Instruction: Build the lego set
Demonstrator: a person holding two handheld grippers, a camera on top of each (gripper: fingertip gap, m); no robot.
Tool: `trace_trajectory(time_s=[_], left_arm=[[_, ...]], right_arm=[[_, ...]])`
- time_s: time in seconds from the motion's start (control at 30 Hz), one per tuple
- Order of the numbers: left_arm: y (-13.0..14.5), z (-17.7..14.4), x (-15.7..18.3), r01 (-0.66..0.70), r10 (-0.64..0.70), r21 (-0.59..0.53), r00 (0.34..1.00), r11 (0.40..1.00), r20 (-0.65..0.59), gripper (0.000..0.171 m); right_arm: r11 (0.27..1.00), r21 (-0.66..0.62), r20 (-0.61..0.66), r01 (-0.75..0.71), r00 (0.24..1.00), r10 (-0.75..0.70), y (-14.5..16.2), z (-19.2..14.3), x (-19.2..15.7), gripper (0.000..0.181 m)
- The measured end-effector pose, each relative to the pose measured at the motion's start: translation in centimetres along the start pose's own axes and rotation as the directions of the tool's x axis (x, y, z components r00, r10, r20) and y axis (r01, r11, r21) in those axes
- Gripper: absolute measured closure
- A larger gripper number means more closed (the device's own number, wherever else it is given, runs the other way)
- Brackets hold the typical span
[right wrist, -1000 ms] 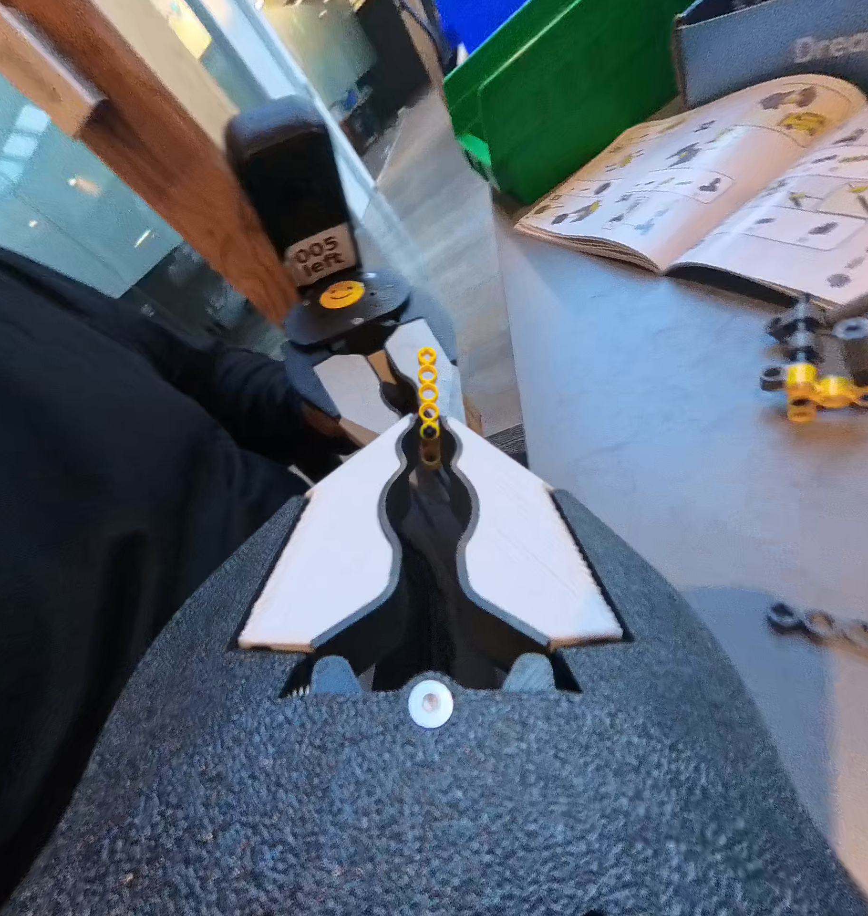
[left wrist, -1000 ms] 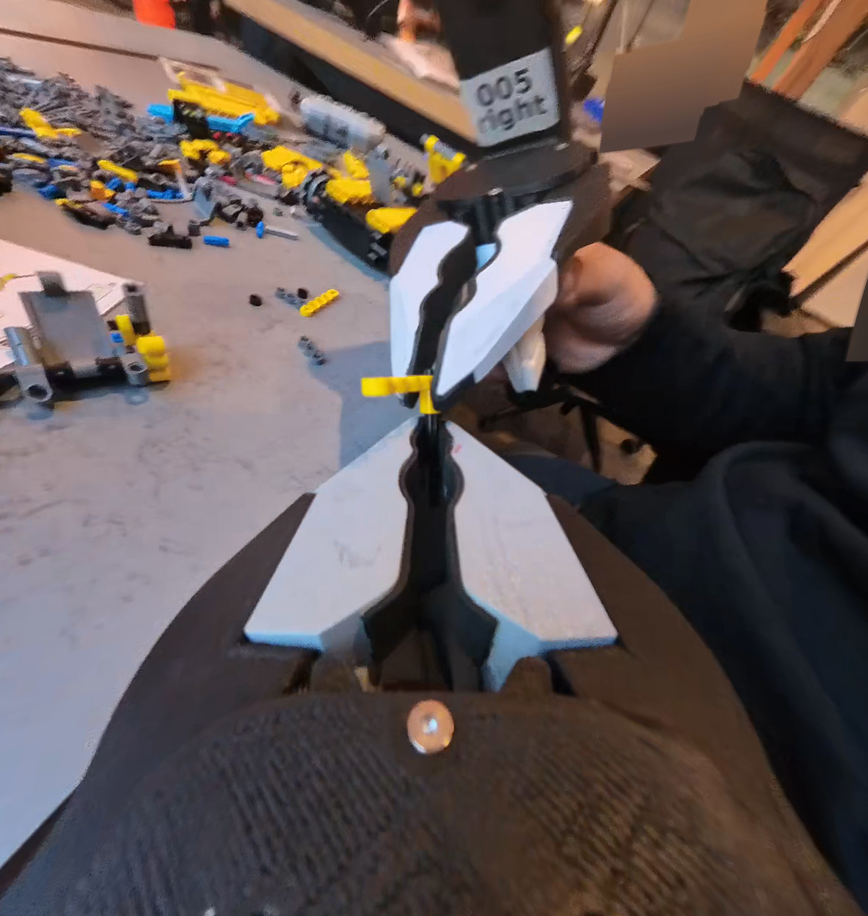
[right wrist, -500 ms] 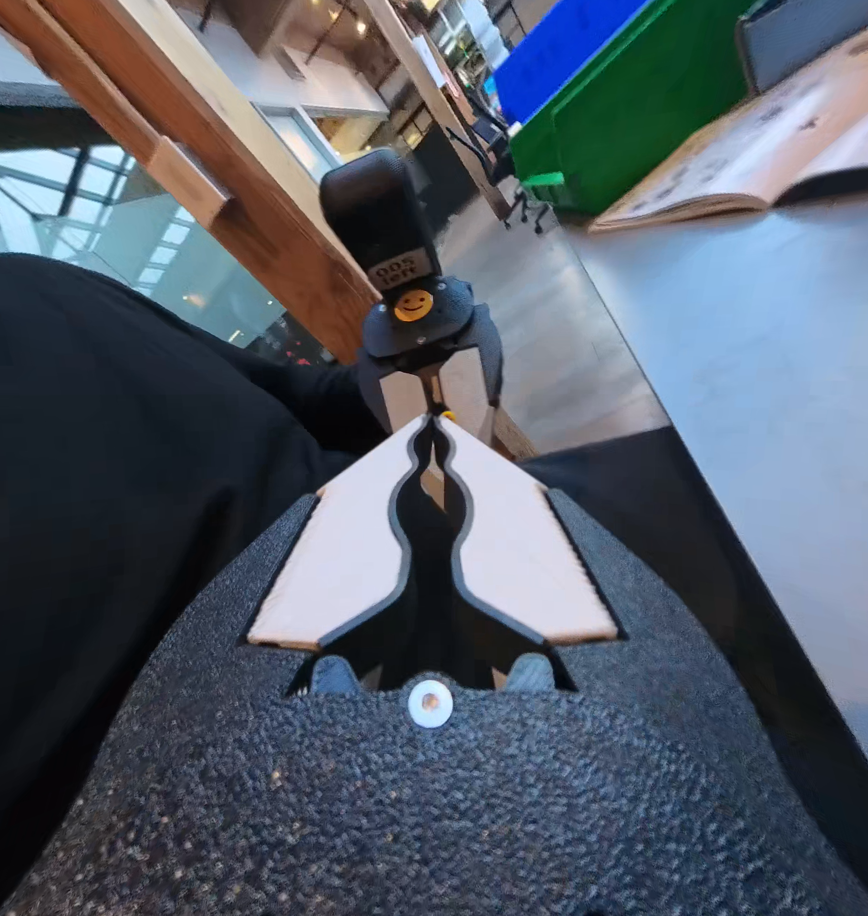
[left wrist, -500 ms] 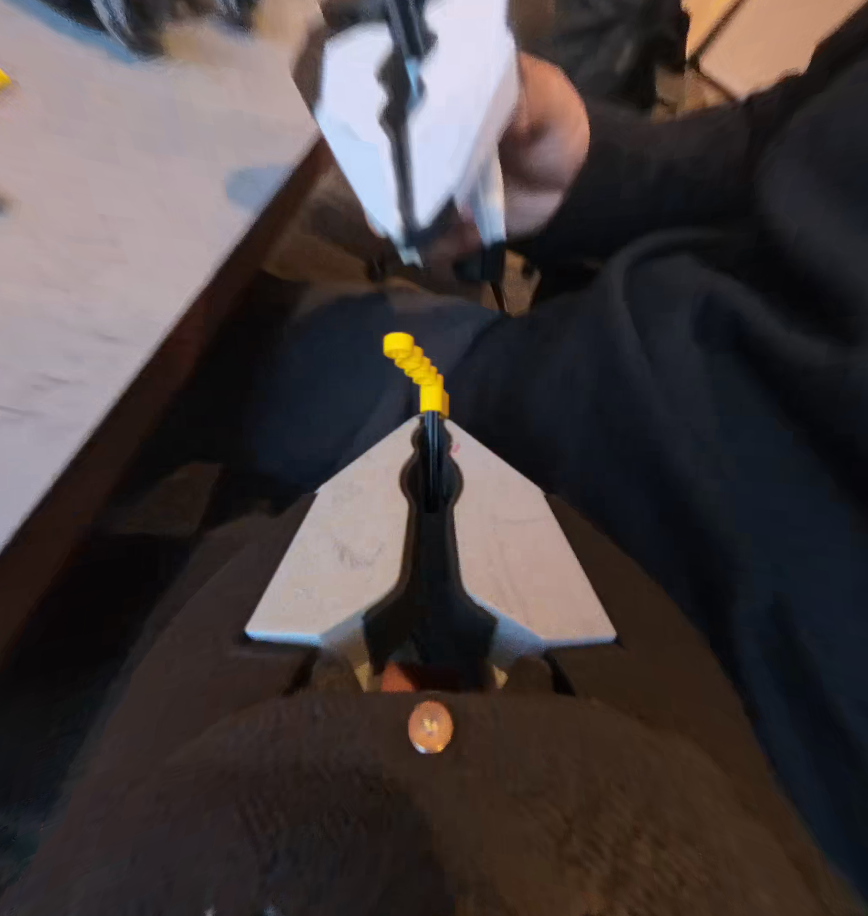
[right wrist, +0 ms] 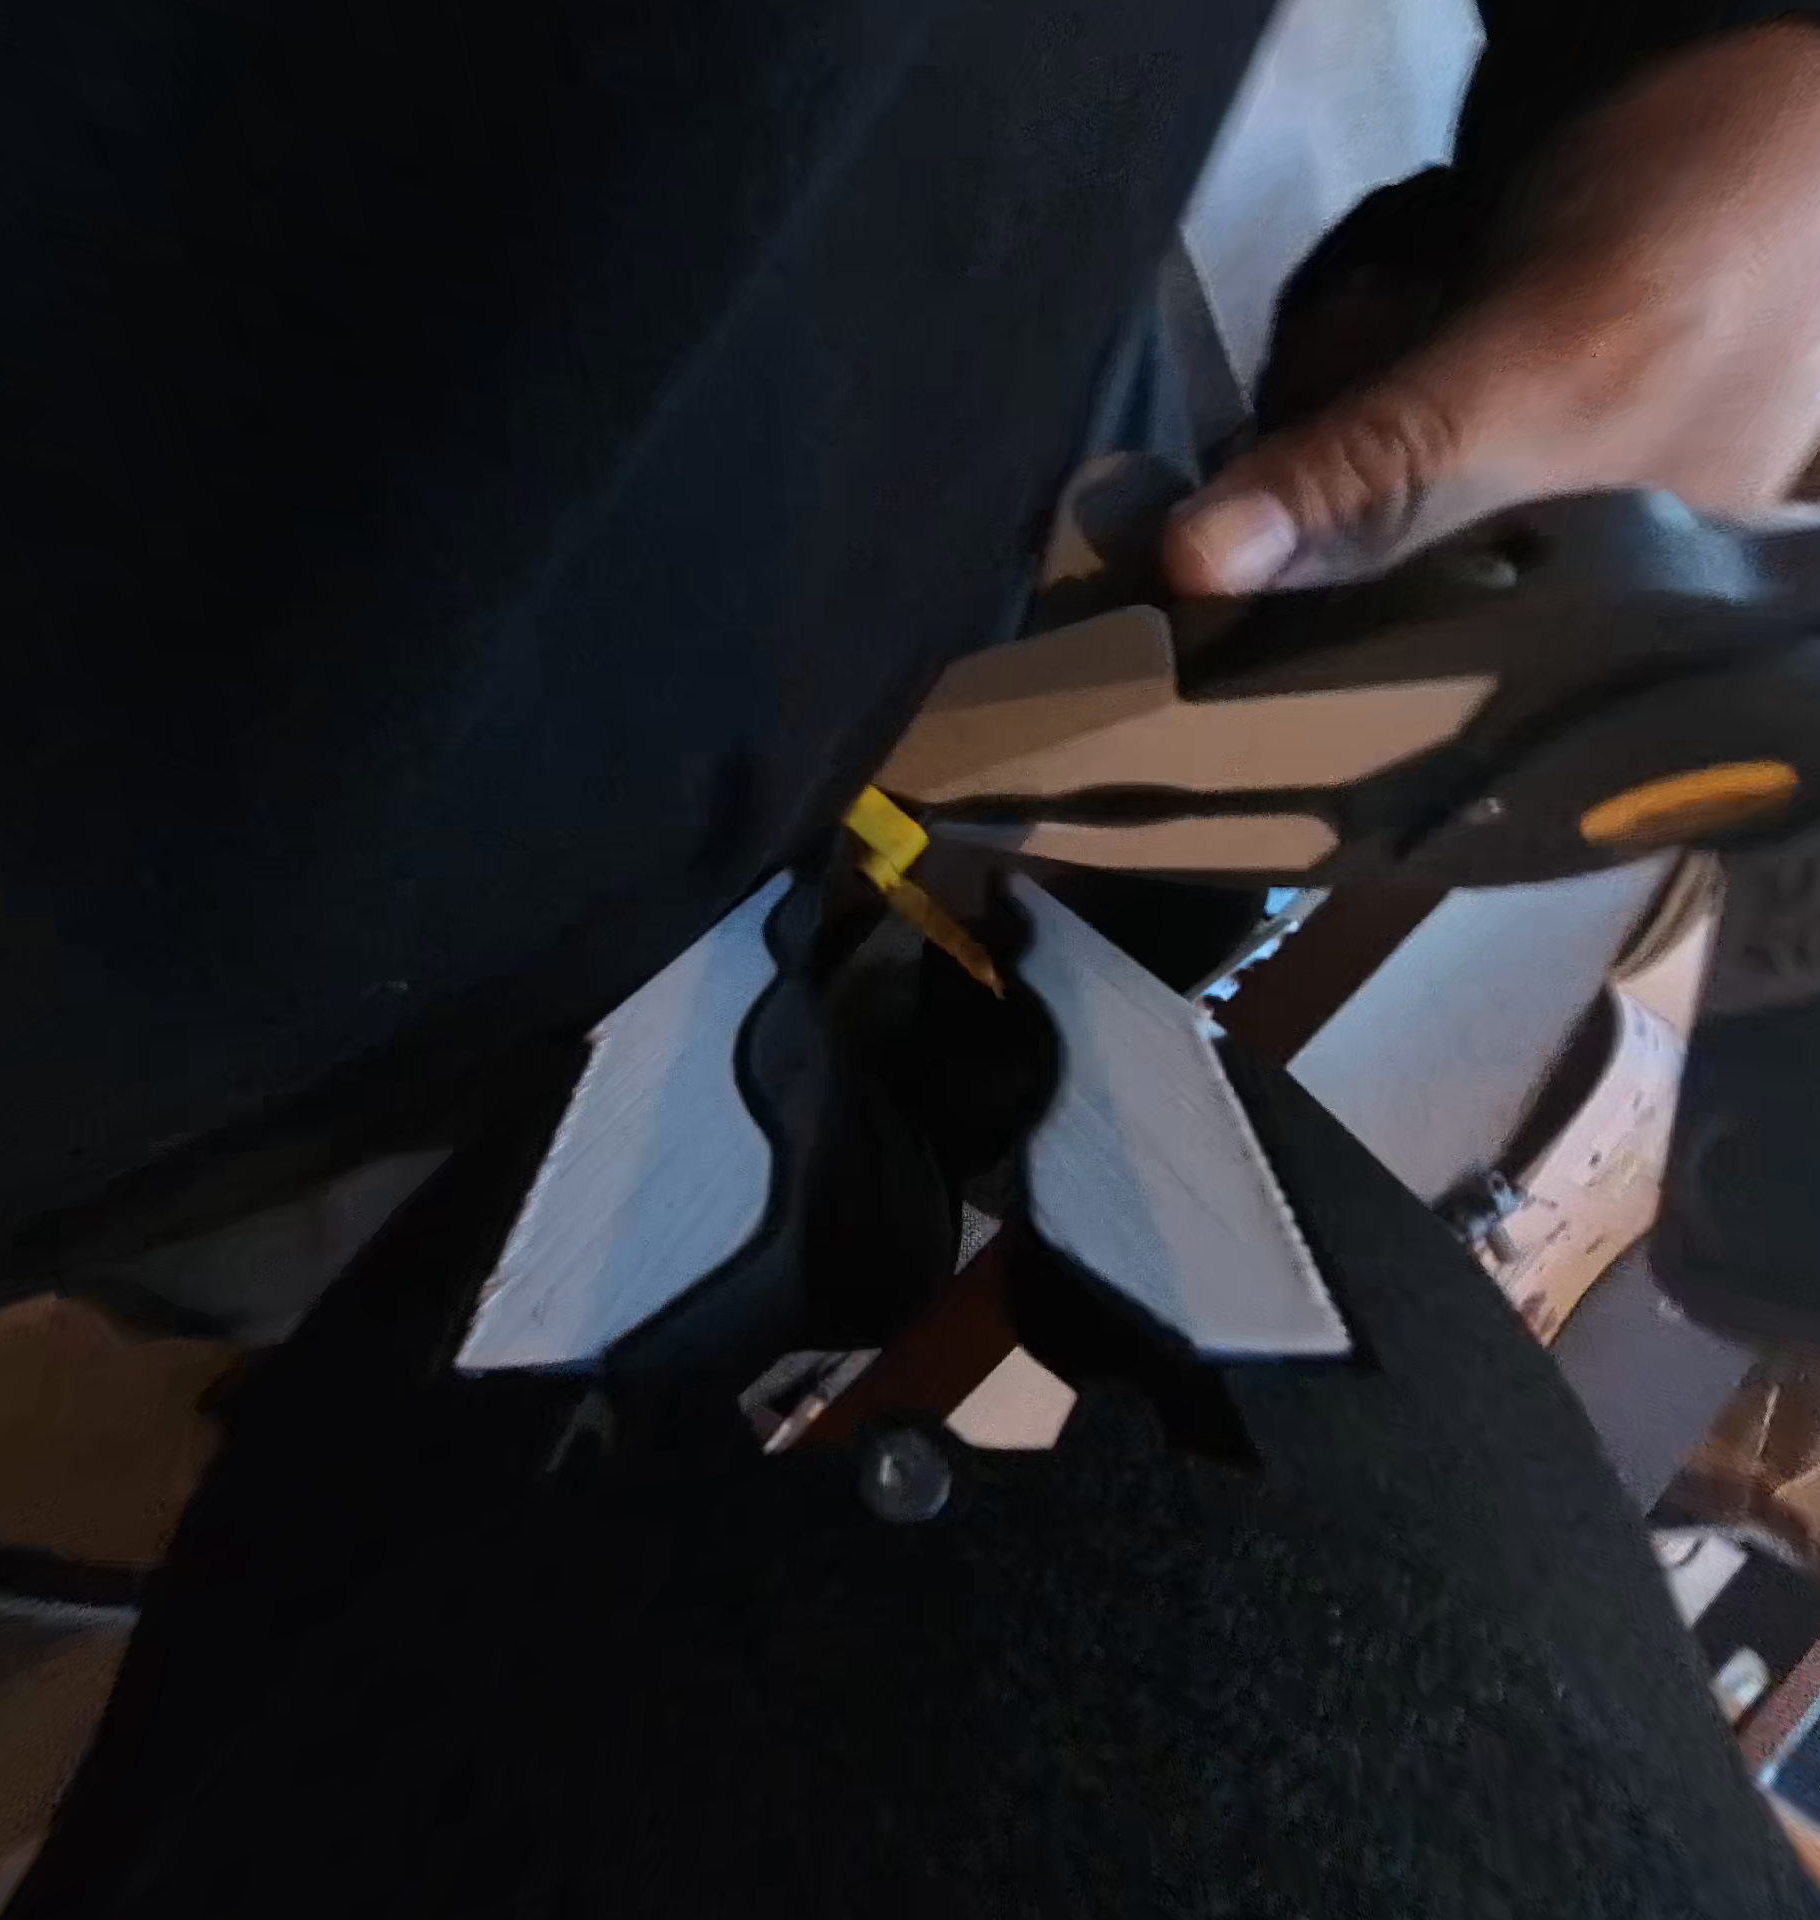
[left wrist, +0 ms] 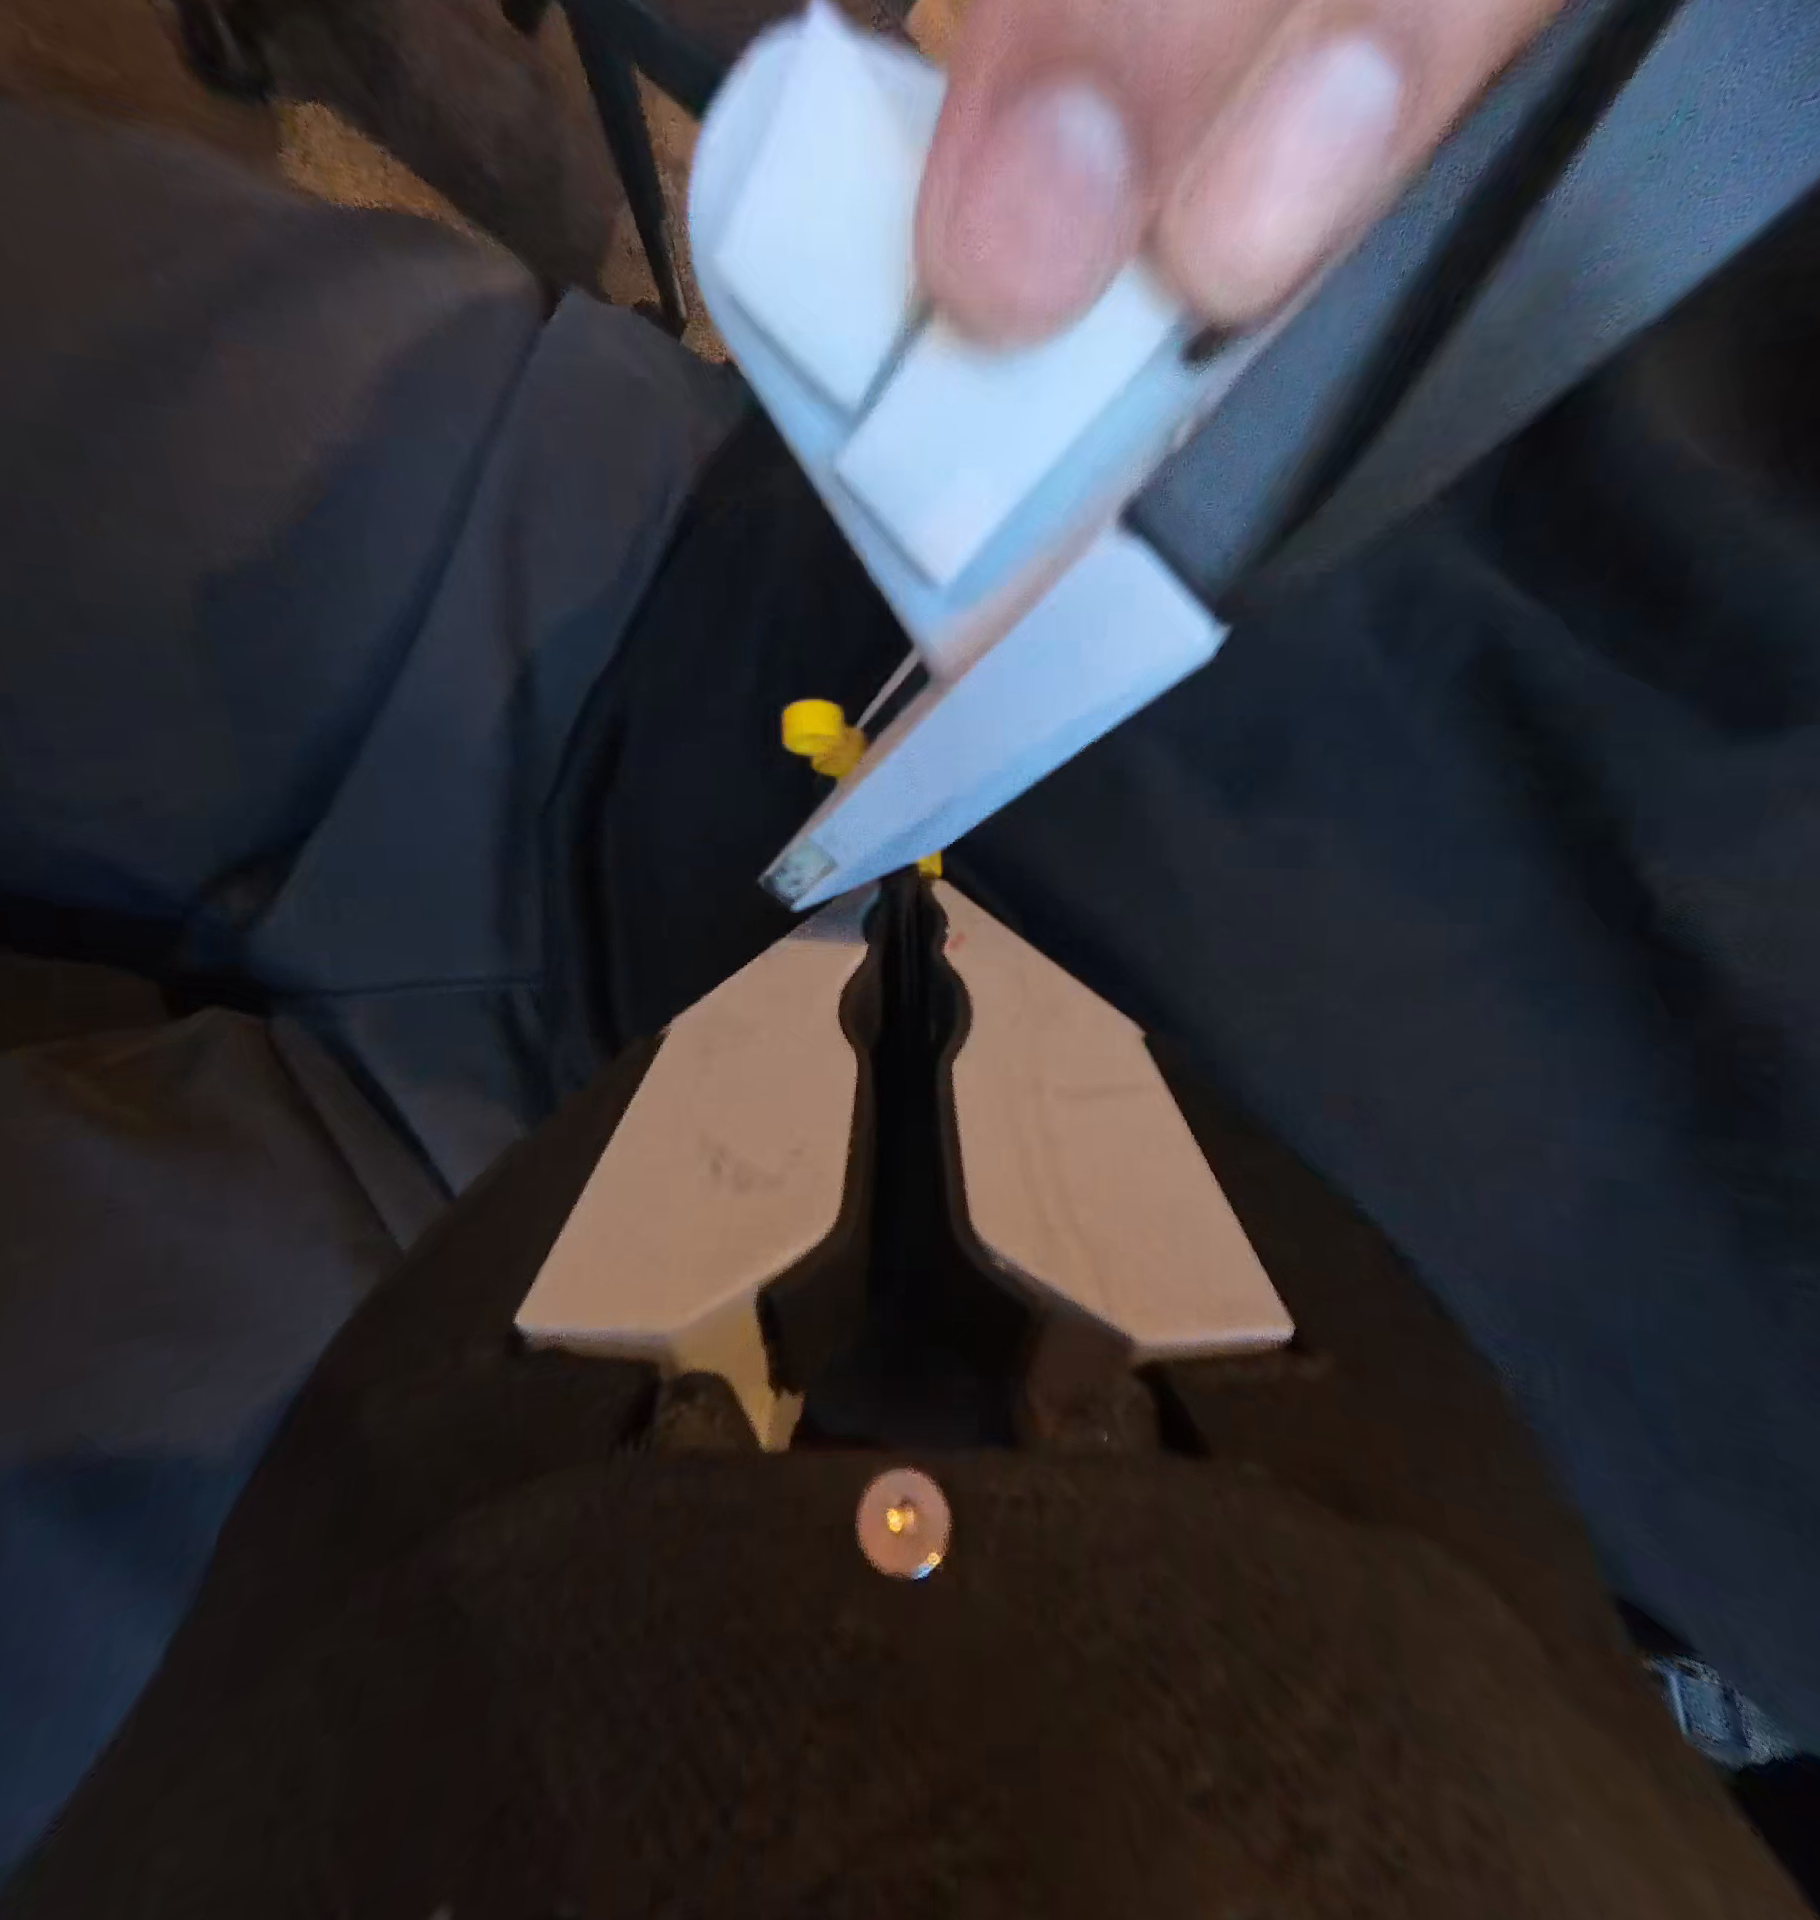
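Observation:
My left gripper (left wrist: 911, 899) is shut on the end of a small yellow beam with holes (left wrist: 814, 724), which juts up and to the left from its tips. In that view a white finger of my right gripper (left wrist: 989, 769) slants in from the upper right and crosses the beam. A hand's fingers (left wrist: 1041, 177) grip that gripper. In the right wrist view my right gripper (right wrist: 906, 899) is open, with the yellow beam (right wrist: 885, 828) between its fingertips. The left gripper's fingers (right wrist: 1145, 717) come in from the right, closed on the beam, with a hand (right wrist: 1571, 312) behind them.
The person's dark clothing (left wrist: 262, 623) fills most of both views, close under the grippers. A dark wooden leg (right wrist: 1301, 966) and a round pale container (right wrist: 1571, 1164) stand on the floor at the right. Everything is motion-blurred. Left and right tips are no more than a few centimetres apart.
Both grippers have swung away from the table and down over the person's lap. The right gripper, shut and apart from the beam half a second ago, is now open around it.

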State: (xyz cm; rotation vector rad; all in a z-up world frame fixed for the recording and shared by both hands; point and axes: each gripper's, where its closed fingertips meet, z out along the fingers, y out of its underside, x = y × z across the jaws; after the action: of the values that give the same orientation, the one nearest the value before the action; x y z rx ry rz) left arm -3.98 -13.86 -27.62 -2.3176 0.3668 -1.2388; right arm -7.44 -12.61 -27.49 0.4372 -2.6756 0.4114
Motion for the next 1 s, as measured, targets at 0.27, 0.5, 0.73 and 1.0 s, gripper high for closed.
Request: trace_trajectory(time_s=[0.27,0.5,0.73,1.0], left_arm=[[-0.3,0.9,-0.5,-0.057,-0.007,0.274,0.973,0.960,0.229,0.171],[-1.2,0.4,-0.3,-0.155,0.030,0.367,0.945,0.917,0.325,0.171],[-1.7,0.2,-0.3,-0.172,0.066,0.364,0.956,0.915,0.285,0.171],[-0.5,-5.0,-2.8,-0.412,0.259,0.077,0.696,0.908,0.670,0.163]], right_arm=[[0.990,-0.112,0.006,-0.088,0.996,0.090,0.3,0.4,-1.5,0.170],[0.894,0.036,-0.059,-0.447,0.892,0.448,0.4,-0.6,-2.0,0.176],[0.981,-0.147,0.218,-0.124,0.964,0.155,3.2,-2.7,-7.4,0.179],[0.882,0.006,0.269,-0.471,0.850,0.452,4.3,-1.7,-2.9,0.180]])
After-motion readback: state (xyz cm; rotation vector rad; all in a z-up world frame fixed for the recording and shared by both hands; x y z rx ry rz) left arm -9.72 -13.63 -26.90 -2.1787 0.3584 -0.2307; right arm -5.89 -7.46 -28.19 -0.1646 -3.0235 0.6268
